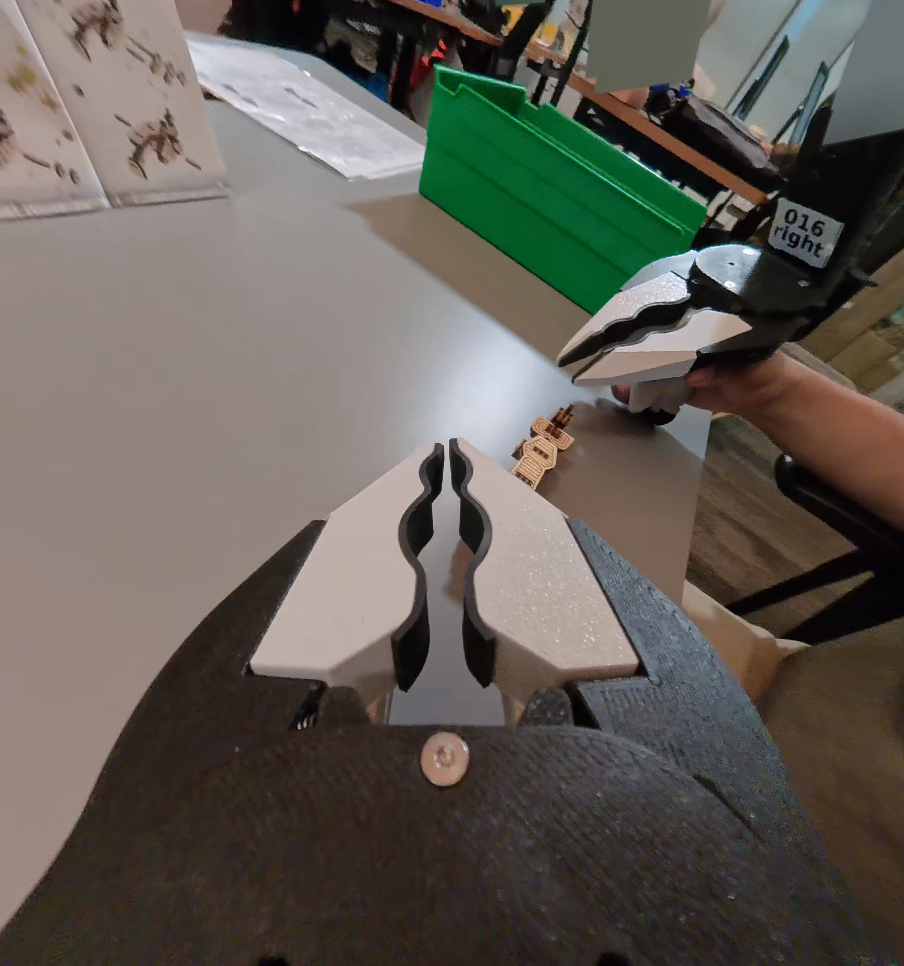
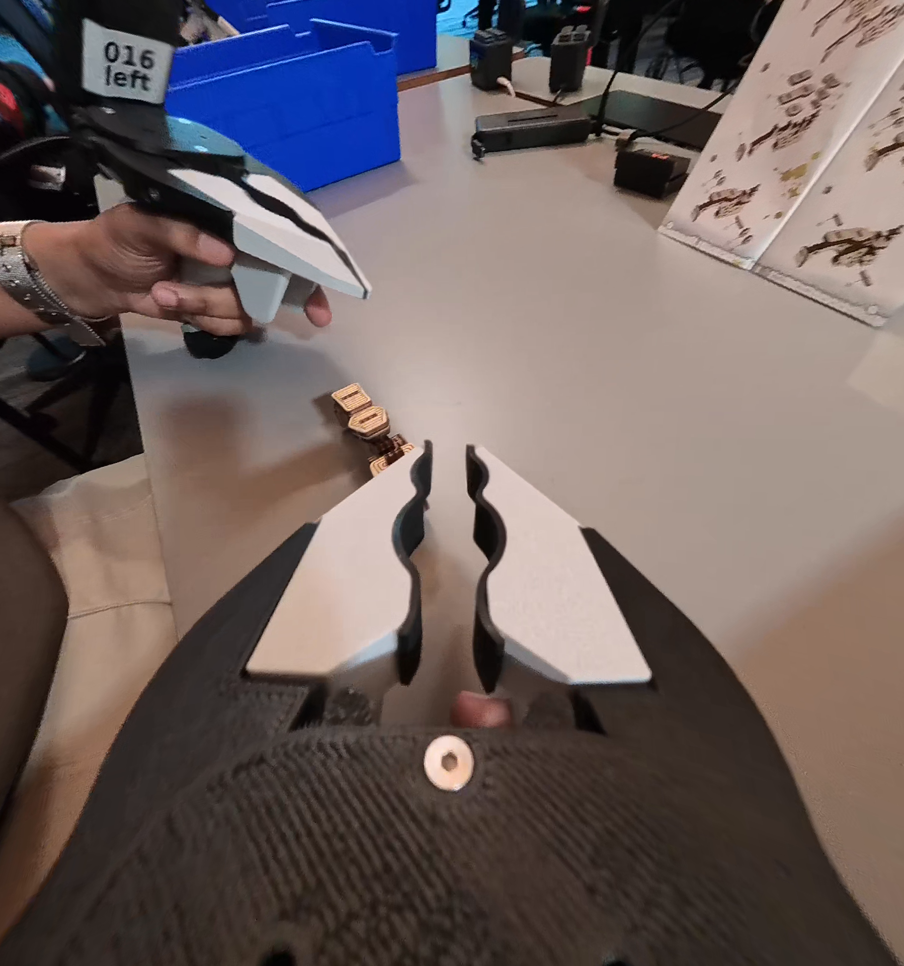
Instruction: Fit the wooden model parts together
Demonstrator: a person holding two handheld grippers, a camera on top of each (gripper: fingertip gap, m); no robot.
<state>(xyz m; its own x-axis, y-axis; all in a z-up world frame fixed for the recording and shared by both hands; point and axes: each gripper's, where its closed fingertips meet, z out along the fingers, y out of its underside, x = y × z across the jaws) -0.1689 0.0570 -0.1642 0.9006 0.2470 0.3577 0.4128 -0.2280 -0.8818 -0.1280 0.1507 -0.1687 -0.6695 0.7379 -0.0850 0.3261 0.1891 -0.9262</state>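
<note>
2 grippers, left (image 1: 445,449) and right (image 2: 448,452), both narrowly parted and empty beside the wooden model (image 2: 368,426). It's likely light and brittle; grip its flat faces.

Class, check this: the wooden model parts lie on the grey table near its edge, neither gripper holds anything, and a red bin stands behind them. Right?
Not quite: the bin is green, as the left wrist view shows. The rest holds.

Soft indoor light, blurry fisheye edges
</note>
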